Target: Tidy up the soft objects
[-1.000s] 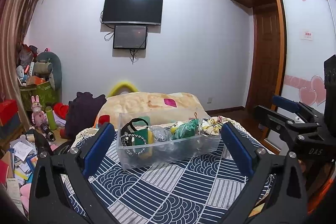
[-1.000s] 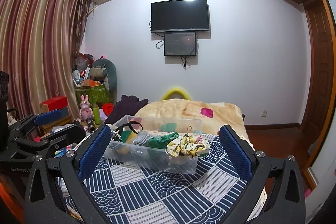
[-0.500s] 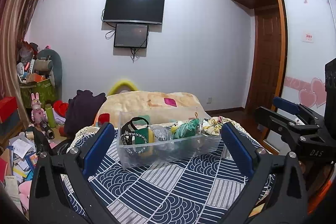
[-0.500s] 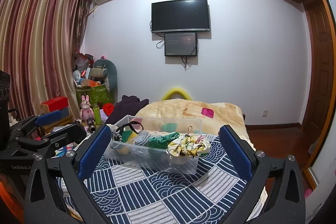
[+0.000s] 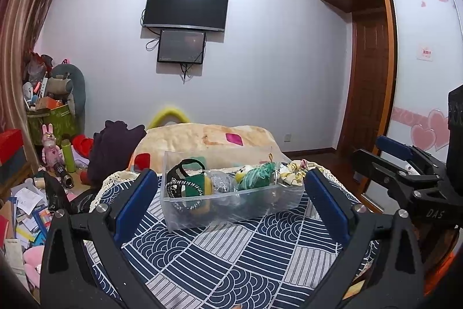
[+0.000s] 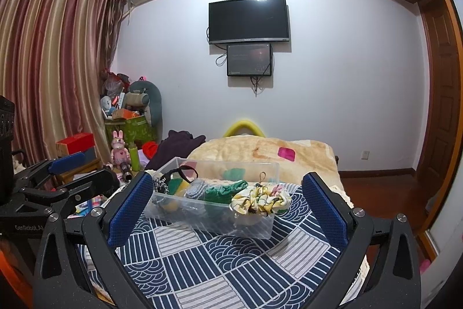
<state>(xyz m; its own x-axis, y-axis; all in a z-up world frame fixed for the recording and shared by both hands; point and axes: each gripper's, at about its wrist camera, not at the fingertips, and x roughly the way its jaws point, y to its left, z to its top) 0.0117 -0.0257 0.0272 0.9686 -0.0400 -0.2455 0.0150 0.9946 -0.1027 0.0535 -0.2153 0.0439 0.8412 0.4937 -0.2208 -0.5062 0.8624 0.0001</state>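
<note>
A clear plastic bin (image 5: 231,207) (image 6: 220,217) stands on the blue patterned cloth (image 5: 231,259) (image 6: 225,265). It holds soft items: a black headband (image 5: 185,167), a green knit piece (image 5: 256,173) (image 6: 225,188), a grey knit piece (image 6: 196,187) and a yellow floral scrunchie (image 6: 260,200) (image 5: 290,173) at its right end. My left gripper (image 5: 228,203) is open and empty, held back from the bin. My right gripper (image 6: 227,203) is open and empty, also held back from it. Each gripper shows at the edge of the other's view.
A beige blanket (image 5: 208,136) lies behind the bin, with a dark purple garment (image 5: 115,146) to its left. Cluttered toys, boxes and papers (image 5: 31,193) fill the floor at the left. A TV (image 6: 249,19) hangs on the far wall. A wooden door and wardrobe (image 5: 373,71) stand at the right.
Both grippers stay open and empty. The left wrist view has shifted slightly; the bin and its contents have not moved.
</note>
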